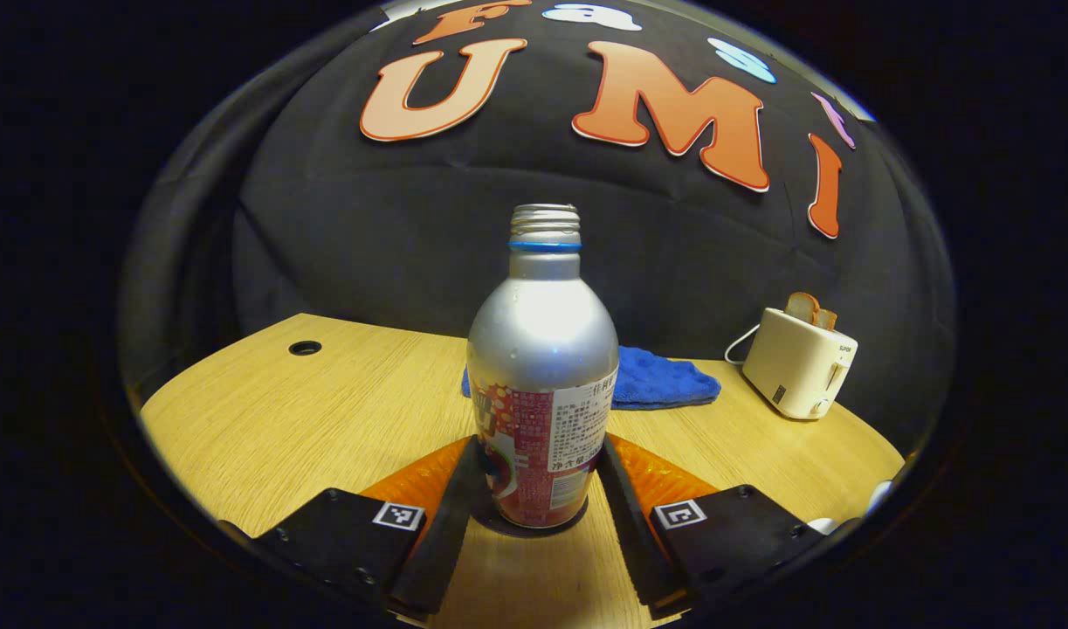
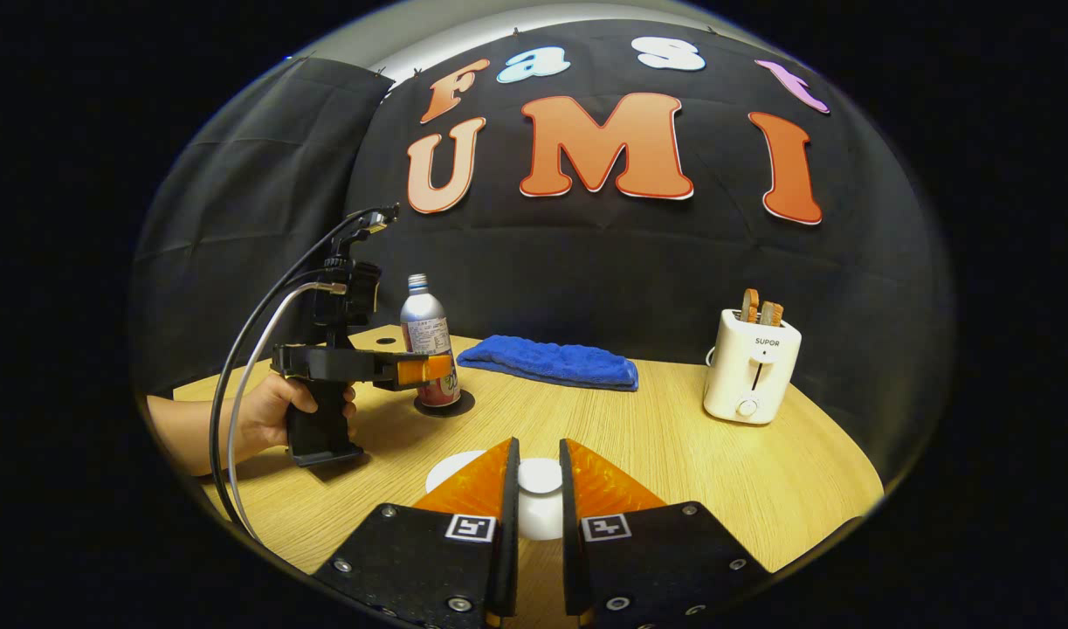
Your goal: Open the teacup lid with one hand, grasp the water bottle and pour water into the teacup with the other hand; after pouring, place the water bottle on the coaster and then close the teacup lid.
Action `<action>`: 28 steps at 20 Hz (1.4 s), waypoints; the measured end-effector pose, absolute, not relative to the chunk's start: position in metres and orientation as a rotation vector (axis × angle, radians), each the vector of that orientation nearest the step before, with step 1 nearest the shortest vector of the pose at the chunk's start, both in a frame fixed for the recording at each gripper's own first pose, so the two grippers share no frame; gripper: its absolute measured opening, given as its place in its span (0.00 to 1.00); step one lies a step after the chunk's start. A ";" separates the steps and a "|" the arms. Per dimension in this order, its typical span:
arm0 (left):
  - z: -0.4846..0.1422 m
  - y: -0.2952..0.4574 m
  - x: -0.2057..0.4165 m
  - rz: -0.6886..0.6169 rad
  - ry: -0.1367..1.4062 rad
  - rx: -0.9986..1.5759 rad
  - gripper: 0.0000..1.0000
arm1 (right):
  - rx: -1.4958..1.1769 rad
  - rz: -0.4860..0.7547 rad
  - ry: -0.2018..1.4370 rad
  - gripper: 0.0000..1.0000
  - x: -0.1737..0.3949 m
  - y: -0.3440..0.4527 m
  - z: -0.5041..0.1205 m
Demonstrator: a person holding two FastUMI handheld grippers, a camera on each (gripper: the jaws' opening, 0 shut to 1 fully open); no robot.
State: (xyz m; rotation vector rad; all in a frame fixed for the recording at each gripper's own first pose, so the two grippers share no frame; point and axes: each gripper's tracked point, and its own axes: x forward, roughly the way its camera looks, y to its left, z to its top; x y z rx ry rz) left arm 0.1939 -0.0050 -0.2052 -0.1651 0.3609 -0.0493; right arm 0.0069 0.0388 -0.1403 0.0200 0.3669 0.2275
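The left gripper [image 1: 538,489] is level, its fingers [image 1: 446,515] spread to either side of the water bottle [image 1: 540,376]. A hand [image 2: 276,411] grips its handle just left of the bottle. The right gripper [image 2: 540,502] has its fingers narrowed around the teacup lid's knob [image 2: 540,476].
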 end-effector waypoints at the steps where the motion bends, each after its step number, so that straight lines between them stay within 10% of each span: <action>1: -0.206 -0.006 0.193 -0.055 0.370 -0.166 0.77 | 0.024 0.234 0.362 0.22 0.008 0.042 -0.139; 12: -0.217 -0.018 0.167 -0.099 0.402 -0.031 1.00 | 0.036 0.295 0.371 0.22 0.016 0.074 -0.153; 28: -0.139 0.001 0.081 -0.050 0.191 0.060 0.99 | 0.054 0.321 0.396 0.23 0.034 0.094 -0.184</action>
